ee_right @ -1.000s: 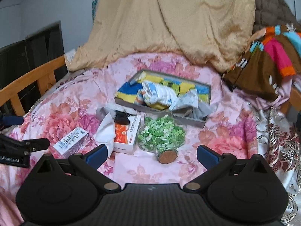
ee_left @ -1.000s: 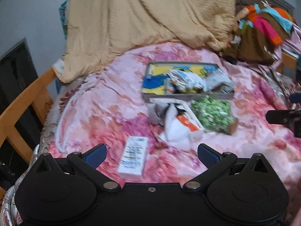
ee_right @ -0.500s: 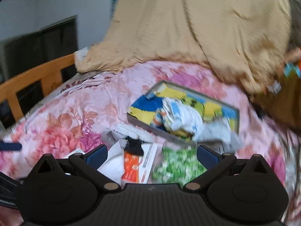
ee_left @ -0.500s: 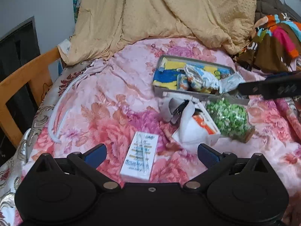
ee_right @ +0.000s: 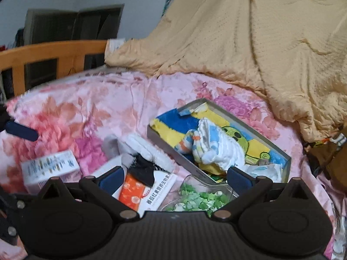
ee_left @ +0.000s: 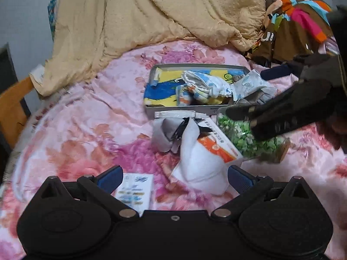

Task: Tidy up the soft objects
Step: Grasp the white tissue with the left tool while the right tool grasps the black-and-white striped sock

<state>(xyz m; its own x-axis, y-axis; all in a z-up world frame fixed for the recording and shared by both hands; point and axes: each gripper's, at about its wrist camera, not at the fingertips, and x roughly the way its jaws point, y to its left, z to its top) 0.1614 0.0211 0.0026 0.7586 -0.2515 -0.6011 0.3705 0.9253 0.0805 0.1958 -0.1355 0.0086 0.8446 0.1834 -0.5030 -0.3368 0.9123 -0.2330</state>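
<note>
beige quilt [ee_left: 151, 21], wooden bed rail [ee_right: 54, 52], medicine box [ee_right: 149, 192]

Floral bedspread [ee_left: 86, 117]: smooth cloth, slight sheen. Tan blanket [ee_right: 249, 43]: matt, dimpled weave. Tray [ee_right: 164, 143]: dull grey metal (or card). Headboard [ee_right: 54, 52]: varnished wood. Jar [ee_right: 195, 197]: clear, glossy.

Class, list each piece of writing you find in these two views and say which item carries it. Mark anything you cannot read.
"番茄红素" then further characters too blurred to read: white side of the orange and white box.
Coloured print on the small white box: blurred, unreadable.
Pale letters on the brown garment: cut off, unreadable.
Lettering on the right gripper: blurred.
</note>
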